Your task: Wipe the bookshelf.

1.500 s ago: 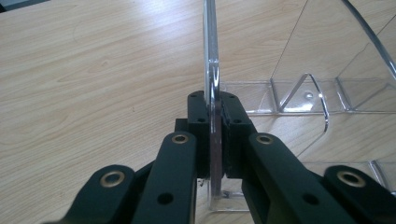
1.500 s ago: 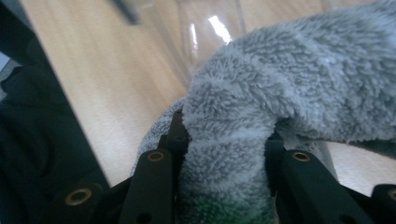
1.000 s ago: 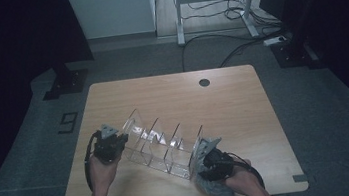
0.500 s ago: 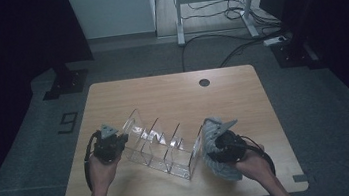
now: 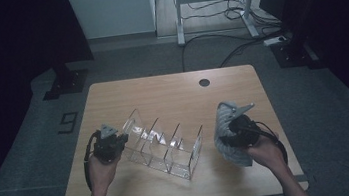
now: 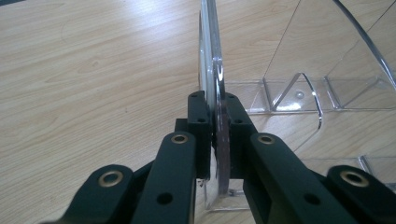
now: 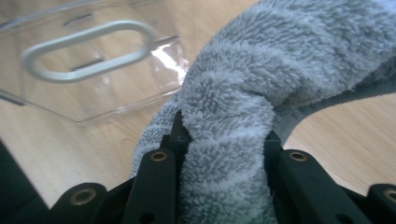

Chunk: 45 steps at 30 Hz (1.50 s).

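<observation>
A clear acrylic organizer (image 5: 163, 142) with several upright dividers stands on the wooden table (image 5: 172, 93). My left gripper (image 5: 117, 141) is at its left end, shut on the edge of the end wall (image 6: 212, 79); in the left gripper view the clear plate sits pinched between the black jaws (image 6: 217, 112). My right gripper (image 5: 227, 134), to the right of the organizer, is shut on a grey striped towel (image 5: 230, 136). The towel (image 7: 243, 116) bulges thick between its jaws, with the organizer's handle slot (image 7: 88, 49) close behind.
The table has a round cable hole (image 5: 204, 82) near its far edge. Beyond it are a white cabinet (image 5: 114, 9), a metal desk frame (image 5: 211, 3) and cables on the floor (image 5: 237, 50). Bare wood lies at the far half and front of the table.
My right gripper has lifted the towel from the front edge up and to the right, away from the organizer's right end. The left gripper and organizer stayed put.
</observation>
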Motion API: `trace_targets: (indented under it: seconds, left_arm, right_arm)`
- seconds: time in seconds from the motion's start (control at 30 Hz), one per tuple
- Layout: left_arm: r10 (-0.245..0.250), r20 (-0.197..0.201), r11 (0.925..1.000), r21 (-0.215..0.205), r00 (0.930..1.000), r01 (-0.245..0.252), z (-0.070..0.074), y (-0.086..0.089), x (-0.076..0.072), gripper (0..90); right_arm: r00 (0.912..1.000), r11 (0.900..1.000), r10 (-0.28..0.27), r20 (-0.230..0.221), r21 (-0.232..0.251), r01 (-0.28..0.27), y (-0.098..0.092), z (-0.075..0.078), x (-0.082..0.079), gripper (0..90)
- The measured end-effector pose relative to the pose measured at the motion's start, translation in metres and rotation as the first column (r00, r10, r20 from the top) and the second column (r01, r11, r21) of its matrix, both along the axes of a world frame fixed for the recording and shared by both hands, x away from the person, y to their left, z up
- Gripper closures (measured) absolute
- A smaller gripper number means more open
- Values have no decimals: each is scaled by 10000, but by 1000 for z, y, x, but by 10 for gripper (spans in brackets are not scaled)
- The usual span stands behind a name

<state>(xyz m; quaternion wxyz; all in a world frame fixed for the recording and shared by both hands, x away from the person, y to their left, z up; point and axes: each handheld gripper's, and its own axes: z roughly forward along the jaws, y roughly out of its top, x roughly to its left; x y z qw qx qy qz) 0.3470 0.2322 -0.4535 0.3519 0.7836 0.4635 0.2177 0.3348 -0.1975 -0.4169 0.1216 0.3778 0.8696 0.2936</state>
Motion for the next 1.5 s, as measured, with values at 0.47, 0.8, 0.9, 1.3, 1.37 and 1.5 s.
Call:
trace_targets:
  seconds: [0.47,0.8,0.9,1.3,1.37,1.5]
  left_arm:
    - [-47,11,10000,18,10000,47,0,0,0,845]
    - [-94,4,9999,62,10000,94,0,0,0,844]
    - [-106,4,9999,62,9999,106,0,1,0,844]
    - [-213,-35,9997,104,9998,214,1,2,0,842]
    - [-220,-40,9997,112,9997,220,1,2,0,842]
    - [-273,-21,9995,145,9996,273,2,3,0,773]
  right_arm:
    - [9832,9832,-1819,-149,-159,1817,-64,0,17,684]
    - [9690,9716,-2356,-738,-413,2331,-84,-39,27,674]
    - [9666,9704,-2408,-875,-392,2382,-85,-52,28,668]
    - [9559,9686,-2485,-1567,-314,2467,-85,-99,32,569]
    - [9585,9704,-2416,-1514,-425,2379,-84,-96,31,507]
    - [9632,9730,-2302,-1390,-476,2257,-83,-89,29,405]
